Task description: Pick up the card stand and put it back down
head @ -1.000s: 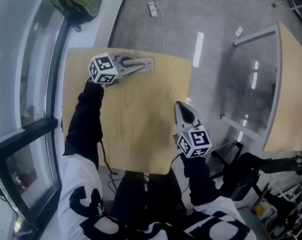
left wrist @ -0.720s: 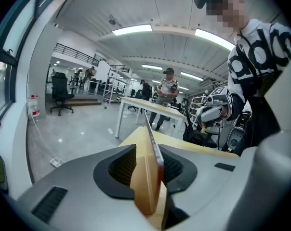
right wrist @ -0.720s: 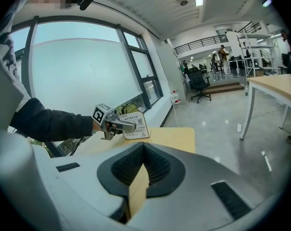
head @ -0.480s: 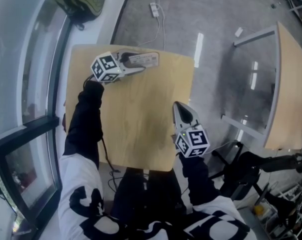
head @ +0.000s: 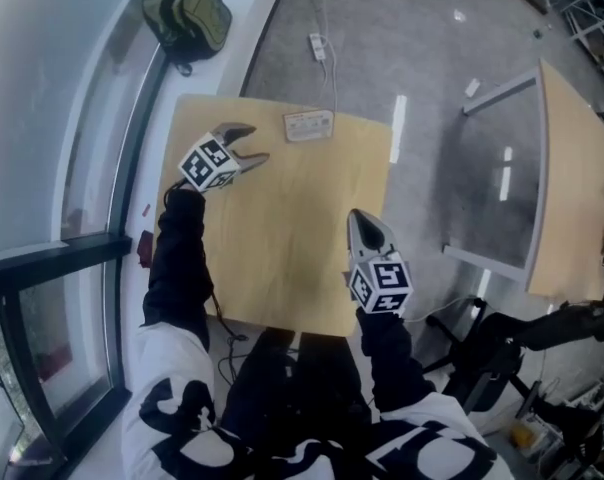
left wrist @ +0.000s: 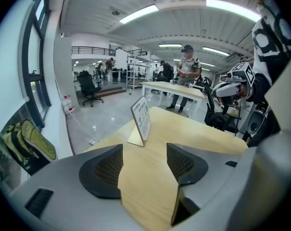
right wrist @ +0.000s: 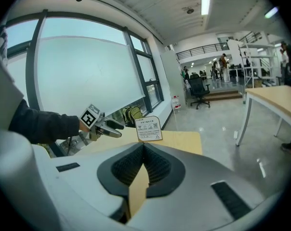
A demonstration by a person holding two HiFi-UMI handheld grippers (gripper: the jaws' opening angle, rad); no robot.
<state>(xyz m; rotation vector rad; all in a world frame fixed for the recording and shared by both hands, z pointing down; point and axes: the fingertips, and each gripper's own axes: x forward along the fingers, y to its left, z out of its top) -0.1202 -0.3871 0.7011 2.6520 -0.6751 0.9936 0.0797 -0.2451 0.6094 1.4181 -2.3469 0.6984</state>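
With the card stand (head: pixel 309 125) standing at the tabletop's (head: pixel 282 253) far edge, the left gripper (head: pixel 250 142), jaws just opened wide on nothing, should back away without clipping it, while the right gripper (head: pixel 359 218) hovers closed and empty.

A light wooden table (head: pixel 282 268) stands beside a long window (head: pixel 52 128), and an olive-green backpack (head: pixel 190 13) lies on the white ledge at its far left. On the grey floor (head: pixel 432 58) beyond its far edge lies a white power strip (head: pixel 319 45) with its cable. A second wooden table (head: pixel 574 168) on a grey metal frame stands to the right.
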